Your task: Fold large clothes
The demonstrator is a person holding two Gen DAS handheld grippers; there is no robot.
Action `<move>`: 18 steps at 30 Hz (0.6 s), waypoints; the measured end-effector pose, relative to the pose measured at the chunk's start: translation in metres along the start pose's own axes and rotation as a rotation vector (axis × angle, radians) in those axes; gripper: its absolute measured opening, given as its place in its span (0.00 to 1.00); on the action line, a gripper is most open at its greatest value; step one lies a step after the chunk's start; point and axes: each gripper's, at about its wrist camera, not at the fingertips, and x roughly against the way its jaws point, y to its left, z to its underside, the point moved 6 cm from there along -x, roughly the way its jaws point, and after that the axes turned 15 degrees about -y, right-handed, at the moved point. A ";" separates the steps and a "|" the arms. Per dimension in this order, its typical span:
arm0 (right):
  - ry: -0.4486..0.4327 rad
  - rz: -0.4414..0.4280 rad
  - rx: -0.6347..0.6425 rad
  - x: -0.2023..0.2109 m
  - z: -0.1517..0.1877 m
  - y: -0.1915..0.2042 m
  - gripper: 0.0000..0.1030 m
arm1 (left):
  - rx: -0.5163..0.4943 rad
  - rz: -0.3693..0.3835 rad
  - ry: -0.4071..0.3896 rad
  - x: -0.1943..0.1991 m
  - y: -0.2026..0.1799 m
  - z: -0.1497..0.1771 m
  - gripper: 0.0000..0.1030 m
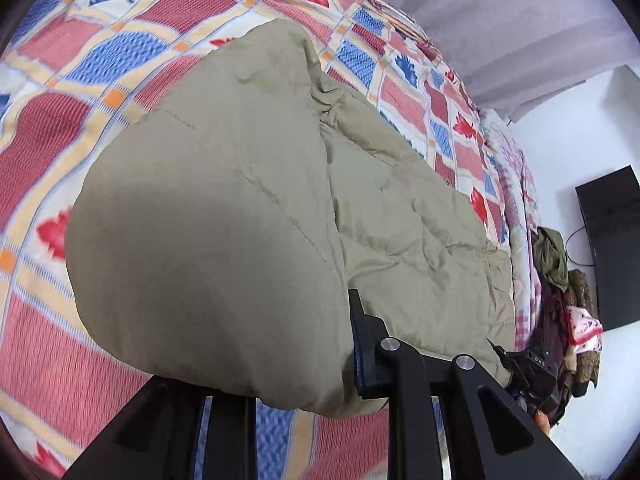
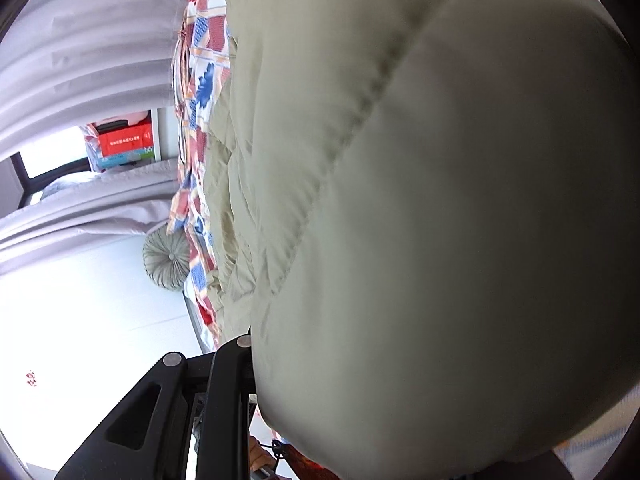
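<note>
Left wrist: jacket [image 1: 224,208] in left gripper [image 1: 320,344]

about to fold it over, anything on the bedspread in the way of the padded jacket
Nothing visible: the beige padded jacket hangs from both grippers, and the patterned bedspread beyond it shows only its own print. The right wrist view is mostly blocked by jacket.

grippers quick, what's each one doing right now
left gripper: closed on the beige padded jacket.
right gripper: closed on the same jacket.

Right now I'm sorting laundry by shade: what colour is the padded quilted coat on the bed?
The padded quilted coat is plain khaki-beige; it shows best in the left wrist view.
</note>
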 end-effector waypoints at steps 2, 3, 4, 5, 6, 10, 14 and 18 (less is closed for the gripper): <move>0.017 0.012 -0.007 0.010 0.007 -0.009 0.24 | 0.013 -0.003 0.032 0.011 0.005 0.020 0.23; 0.029 0.018 -0.010 0.016 0.011 -0.014 0.24 | 0.017 -0.006 0.055 0.016 0.008 0.032 0.23; 0.038 0.027 -0.006 0.019 0.013 -0.017 0.24 | 0.018 -0.009 0.072 0.018 0.010 0.041 0.24; 0.048 0.039 0.000 0.023 0.015 -0.022 0.24 | 0.025 -0.014 0.094 0.021 0.013 0.052 0.24; 0.059 0.055 0.003 0.025 0.017 -0.027 0.24 | 0.034 -0.021 0.118 0.023 0.017 0.064 0.24; 0.074 0.105 0.010 0.025 0.011 -0.041 0.25 | 0.016 -0.074 0.172 0.021 0.029 0.095 0.24; 0.076 0.167 0.026 0.022 0.010 -0.041 0.39 | -0.026 -0.121 0.212 0.029 0.031 0.100 0.26; 0.066 0.240 0.073 0.038 0.011 -0.029 0.55 | -0.123 -0.178 0.241 0.062 0.028 0.091 0.30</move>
